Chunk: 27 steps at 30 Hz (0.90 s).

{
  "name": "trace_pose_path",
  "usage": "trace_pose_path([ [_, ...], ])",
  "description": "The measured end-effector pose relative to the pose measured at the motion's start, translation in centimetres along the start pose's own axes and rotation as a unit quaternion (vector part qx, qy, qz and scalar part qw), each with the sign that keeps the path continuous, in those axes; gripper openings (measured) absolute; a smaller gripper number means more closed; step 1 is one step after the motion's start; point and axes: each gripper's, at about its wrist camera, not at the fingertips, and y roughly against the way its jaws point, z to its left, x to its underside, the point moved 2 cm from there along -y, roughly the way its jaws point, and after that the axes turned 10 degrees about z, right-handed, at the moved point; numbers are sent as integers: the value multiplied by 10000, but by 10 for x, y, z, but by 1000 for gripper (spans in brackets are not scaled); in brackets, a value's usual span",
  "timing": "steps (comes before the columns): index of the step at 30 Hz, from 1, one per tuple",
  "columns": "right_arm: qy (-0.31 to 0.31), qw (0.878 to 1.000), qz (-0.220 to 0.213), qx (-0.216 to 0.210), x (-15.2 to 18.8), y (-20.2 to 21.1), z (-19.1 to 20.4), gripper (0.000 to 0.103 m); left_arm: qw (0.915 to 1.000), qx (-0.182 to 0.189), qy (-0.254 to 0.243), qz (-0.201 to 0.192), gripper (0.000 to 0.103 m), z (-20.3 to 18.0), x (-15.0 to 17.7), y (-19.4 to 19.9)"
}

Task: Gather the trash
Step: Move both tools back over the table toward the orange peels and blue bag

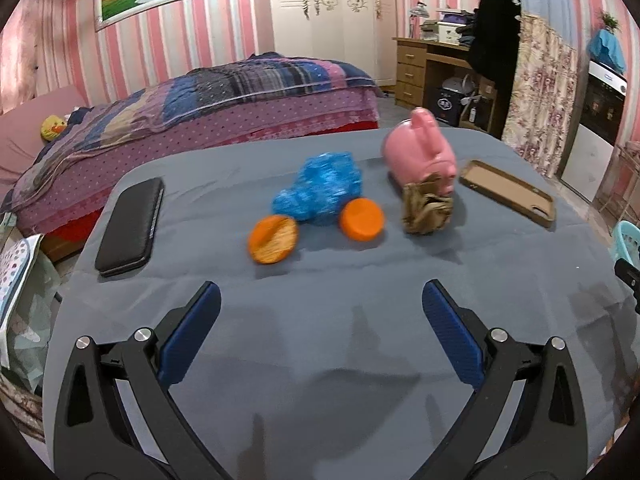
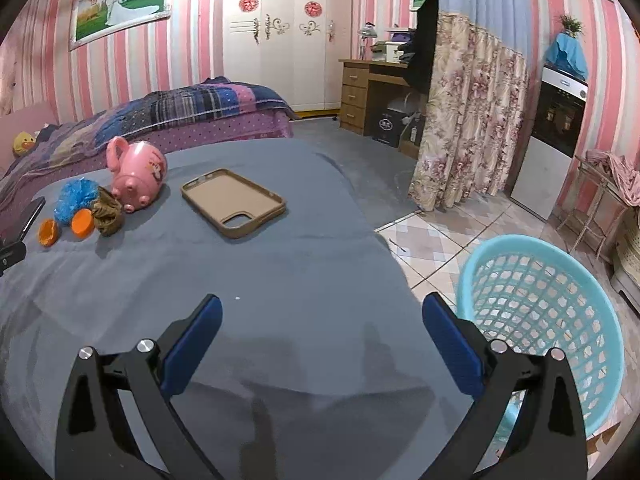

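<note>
On the grey-clothed table lie a crumpled blue plastic wad, two orange peel pieces and a crumpled brown paper wad. My left gripper hovers open just short of them, nothing between its fingers. In the right wrist view the same blue wad, peels and brown wad sit far left. My right gripper is open over the table's right part, next to a light-blue mesh basket on the floor.
A pink pig-shaped jug stands behind the brown wad. A black case lies at the table's left, a brown phone case at its right. A bed is beyond the table; a floral curtain and tiled floor lie to the right.
</note>
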Motion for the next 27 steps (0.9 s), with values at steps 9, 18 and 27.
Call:
trace_pose_path([
  [9, 50, 9992, 166, -365, -10, -9, 24, 98, 9996, -151, 158, 162, 98, 36, 1, -13],
  [18, 192, 9972, 280, -672, -36, -32, 78, 98, 9992, -158, 189, 312, 97, 56, -31, -48],
  [27, 499, 9929, 435, -989, -58, -56, 141, 98, 9985, 116, 43, 532, 76, 52, -53, -85],
])
